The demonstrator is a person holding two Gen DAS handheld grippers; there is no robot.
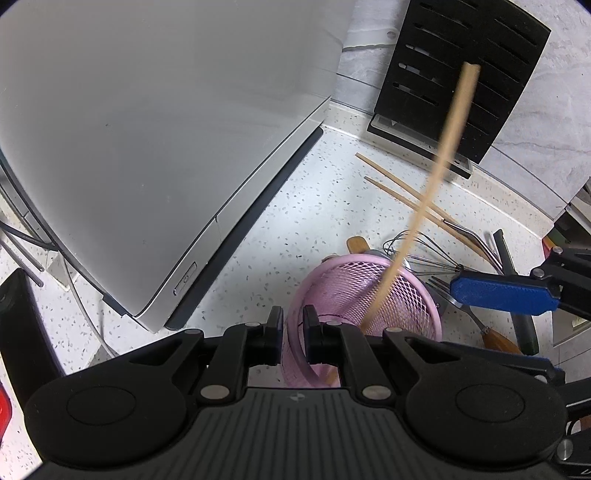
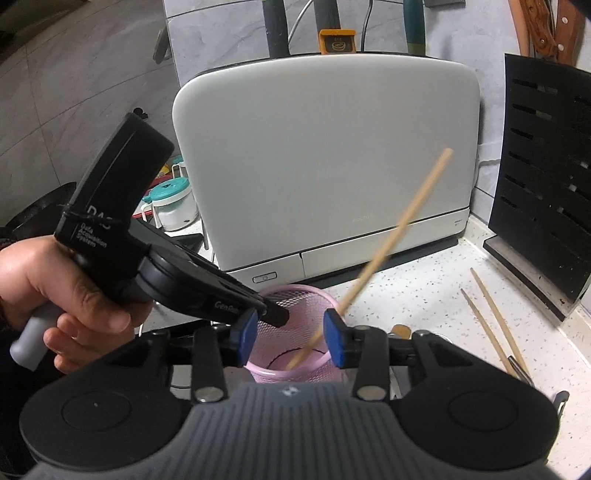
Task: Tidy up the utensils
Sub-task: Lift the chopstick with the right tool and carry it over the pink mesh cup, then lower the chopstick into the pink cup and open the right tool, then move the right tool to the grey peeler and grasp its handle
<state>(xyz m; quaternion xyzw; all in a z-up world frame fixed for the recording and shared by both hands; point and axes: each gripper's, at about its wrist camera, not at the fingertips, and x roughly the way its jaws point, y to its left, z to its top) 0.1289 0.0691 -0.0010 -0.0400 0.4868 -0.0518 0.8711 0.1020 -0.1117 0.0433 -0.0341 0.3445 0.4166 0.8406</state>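
chopstick in basket [image 2: 384, 254]: motion-blurred; lower end hidden inside the pink basket [image 2: 314, 373]
basket base: hidden behind the right claw [image 2: 291, 334] body
whisk [image 1: 421, 254]: wires partly behind the basket rim
fork [image 1: 441, 286]: shaft covered by a blue pad of the right claw
knife block [image 2: 546, 206]: cut by the right edge
wall utensils [image 2: 546, 33]: tops cut off
appliance lettering [image 2: 364, 219]: too small to read
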